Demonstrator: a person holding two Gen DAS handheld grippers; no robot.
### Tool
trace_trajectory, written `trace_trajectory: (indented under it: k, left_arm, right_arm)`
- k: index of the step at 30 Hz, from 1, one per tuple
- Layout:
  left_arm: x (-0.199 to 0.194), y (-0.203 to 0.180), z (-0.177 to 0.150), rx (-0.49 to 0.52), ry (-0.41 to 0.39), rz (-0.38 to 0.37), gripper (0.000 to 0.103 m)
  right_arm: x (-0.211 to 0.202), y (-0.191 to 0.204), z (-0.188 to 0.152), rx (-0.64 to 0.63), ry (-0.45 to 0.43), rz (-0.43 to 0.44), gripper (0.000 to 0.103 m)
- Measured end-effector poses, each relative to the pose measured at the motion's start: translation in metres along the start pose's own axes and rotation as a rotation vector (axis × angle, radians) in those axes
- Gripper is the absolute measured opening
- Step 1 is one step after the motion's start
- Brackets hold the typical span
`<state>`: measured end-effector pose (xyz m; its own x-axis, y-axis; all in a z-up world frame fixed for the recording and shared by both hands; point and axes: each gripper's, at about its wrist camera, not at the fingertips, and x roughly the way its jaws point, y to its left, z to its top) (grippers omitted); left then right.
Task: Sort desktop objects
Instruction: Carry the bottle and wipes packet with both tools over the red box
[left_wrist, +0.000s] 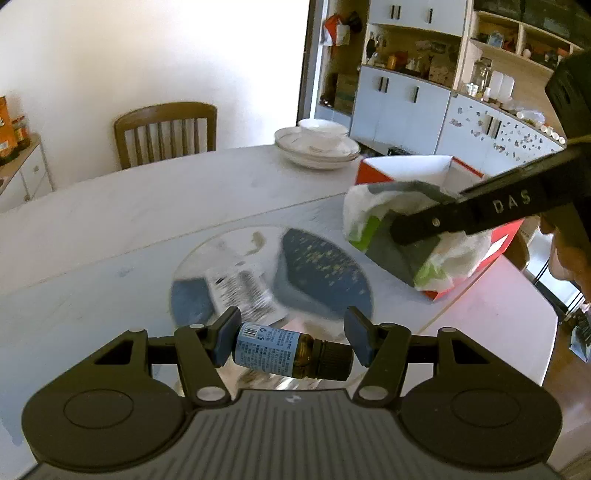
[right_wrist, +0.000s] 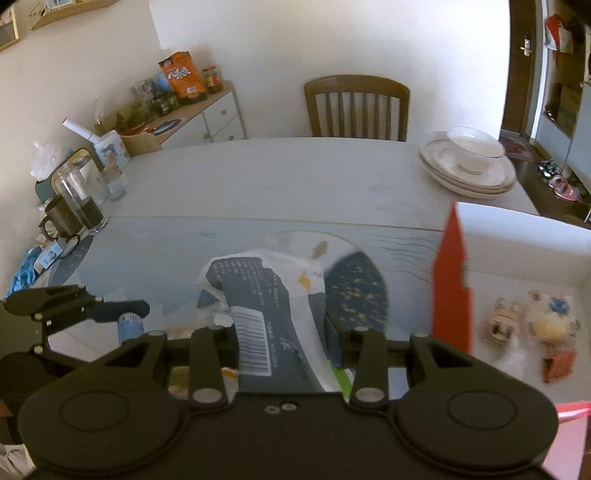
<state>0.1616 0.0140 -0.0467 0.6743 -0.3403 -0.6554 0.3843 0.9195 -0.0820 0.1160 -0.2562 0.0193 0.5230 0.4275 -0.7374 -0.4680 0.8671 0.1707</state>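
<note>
The left gripper has a small brown bottle pinched end to end between its blue pads, base against one pad, dark cap against the other, so the bottle lies sideways above the table. Its blue label faces up, barcode showing.

Over on the other side, the right gripper is clamped on a crinkled grey-and-white packet, which sticks up and forward from between the fingers, barcode toward the camera. From the left wrist view that same packet hangs in front of a red and white box.

The box sits at the right edge of the table, open, with a few small packets or toys at the bottom, too blurred to name for sure. Beneath both grippers a round blue patterned mat lies flat on the tabletop. At the far edge, a stack of white plates with a bowl on top, and a wooden chair behind.
</note>
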Motion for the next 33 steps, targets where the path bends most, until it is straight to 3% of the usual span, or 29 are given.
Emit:
trace_trajectory:
  k: [17, 33]
  left_arm:
    - [0.043, -0.103, 0.055, 0.105, -0.033, -0.082, 0.060]
    - [0.098, -0.185, 0.109, 0.217, -0.067, -0.131, 0.060]
  right_arm:
    - [-0.056, -0.100, -0.016, 0.032, -0.051, -0.068, 0.039]
    - [-0.089, -0.203, -0.027, 0.089, -0.088, -0.185, 0.039]
